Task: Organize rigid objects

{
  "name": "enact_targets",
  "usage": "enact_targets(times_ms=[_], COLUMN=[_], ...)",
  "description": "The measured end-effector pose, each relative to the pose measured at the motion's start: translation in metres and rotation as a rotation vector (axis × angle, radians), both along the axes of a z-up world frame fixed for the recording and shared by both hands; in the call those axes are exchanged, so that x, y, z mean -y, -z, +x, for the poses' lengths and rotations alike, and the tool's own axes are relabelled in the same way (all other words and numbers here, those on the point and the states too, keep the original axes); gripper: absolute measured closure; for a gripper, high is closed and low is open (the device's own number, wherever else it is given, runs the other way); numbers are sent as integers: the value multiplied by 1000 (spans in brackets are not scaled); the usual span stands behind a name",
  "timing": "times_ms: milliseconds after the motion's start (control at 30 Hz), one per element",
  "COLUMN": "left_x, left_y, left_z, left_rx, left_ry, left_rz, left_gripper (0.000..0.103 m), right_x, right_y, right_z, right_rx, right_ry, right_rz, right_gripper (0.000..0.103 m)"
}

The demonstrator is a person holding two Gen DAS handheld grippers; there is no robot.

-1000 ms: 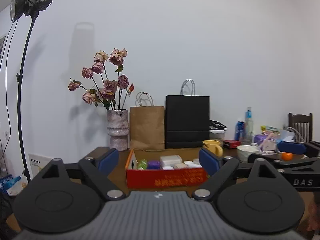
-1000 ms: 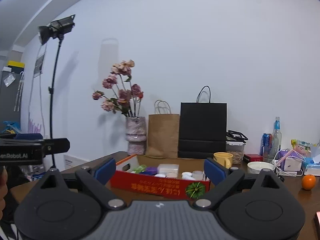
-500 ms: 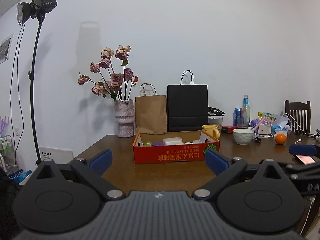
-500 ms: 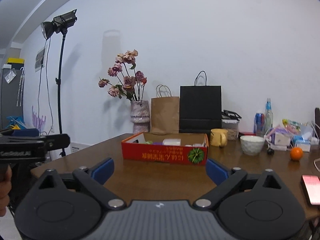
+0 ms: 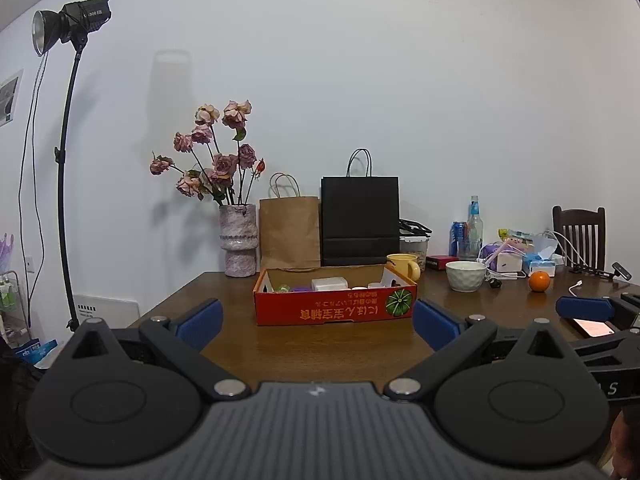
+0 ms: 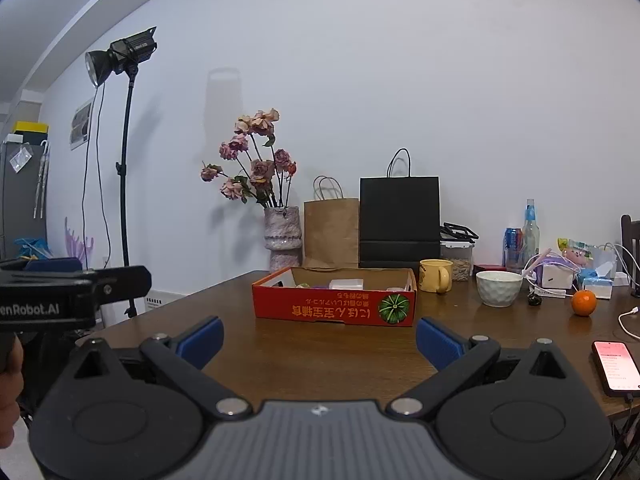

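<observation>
A red cardboard box [image 5: 335,308] [image 6: 334,308] sits on the brown wooden table [image 5: 320,344] [image 6: 316,356], holding a white box [image 5: 329,283] and several small items. My left gripper [image 5: 316,322] is open and empty, held well back from the box over the table's near edge. My right gripper [image 6: 319,338] is open and empty too, equally far back. The right gripper's blue finger [image 5: 584,307] shows at the right of the left wrist view; the left gripper's body [image 6: 60,300] shows at the left of the right wrist view.
Behind the box stand a vase of dried roses [image 5: 238,240], a brown paper bag [image 5: 289,232], a black bag [image 5: 360,220] and a yellow mug [image 6: 435,275]. To the right are a white bowl [image 6: 498,288], an orange [image 6: 583,303], bottles, clutter and a lit phone [image 6: 614,364]. A light stand [image 5: 64,160] is left.
Both grippers have pulled back from the box and risen, so the box looks smaller and more of the table shows. Both stay open.
</observation>
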State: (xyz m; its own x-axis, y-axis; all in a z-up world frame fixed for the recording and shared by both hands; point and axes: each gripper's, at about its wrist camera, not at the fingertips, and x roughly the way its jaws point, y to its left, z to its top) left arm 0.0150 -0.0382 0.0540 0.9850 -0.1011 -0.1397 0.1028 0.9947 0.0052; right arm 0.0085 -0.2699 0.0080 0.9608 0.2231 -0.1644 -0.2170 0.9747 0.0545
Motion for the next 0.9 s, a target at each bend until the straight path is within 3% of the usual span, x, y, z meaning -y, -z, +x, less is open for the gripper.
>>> enact_targets(times_ms=[900], left_x=[1], left_y=[0], left_z=[2], left_rx=[-14], left_ry=[2], left_rz=[-4], left_gripper=[0], right_x=[4], right_y=[2], right_z=[5], right_rx=[-13], right_ry=[6], right_rz=[12], right_gripper=[0])
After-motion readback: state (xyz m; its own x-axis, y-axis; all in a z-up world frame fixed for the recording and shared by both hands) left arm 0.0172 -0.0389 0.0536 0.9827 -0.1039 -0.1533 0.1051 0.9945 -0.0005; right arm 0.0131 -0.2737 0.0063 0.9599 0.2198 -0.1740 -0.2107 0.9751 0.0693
